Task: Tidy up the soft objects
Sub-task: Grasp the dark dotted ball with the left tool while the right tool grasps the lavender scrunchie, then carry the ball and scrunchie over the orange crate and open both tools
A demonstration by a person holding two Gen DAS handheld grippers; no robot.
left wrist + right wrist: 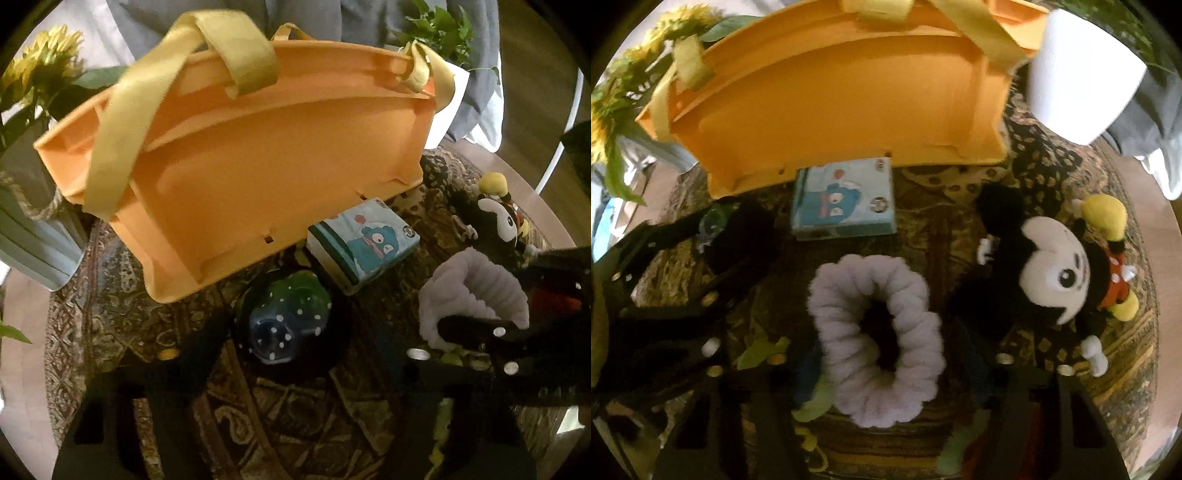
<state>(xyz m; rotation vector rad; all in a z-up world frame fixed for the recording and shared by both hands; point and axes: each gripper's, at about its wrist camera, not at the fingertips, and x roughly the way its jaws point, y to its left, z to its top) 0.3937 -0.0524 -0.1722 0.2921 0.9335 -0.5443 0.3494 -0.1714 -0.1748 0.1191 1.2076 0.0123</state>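
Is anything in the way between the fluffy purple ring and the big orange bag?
Yes, the tissue pack with the blue monster lies on the patterned cloth between the fluffy purple ring and the orange bag, right against the bag's near wall. The right gripper straddles the ring, so lifting it over should clear the pack.

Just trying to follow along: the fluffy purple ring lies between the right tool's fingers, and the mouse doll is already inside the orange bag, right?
Not quite. The ring does lie between the right tool's fingers, but the mouse doll is not in the bag. The right wrist view shows it lying on the patterned cloth, beside the ring and apart from the bag.
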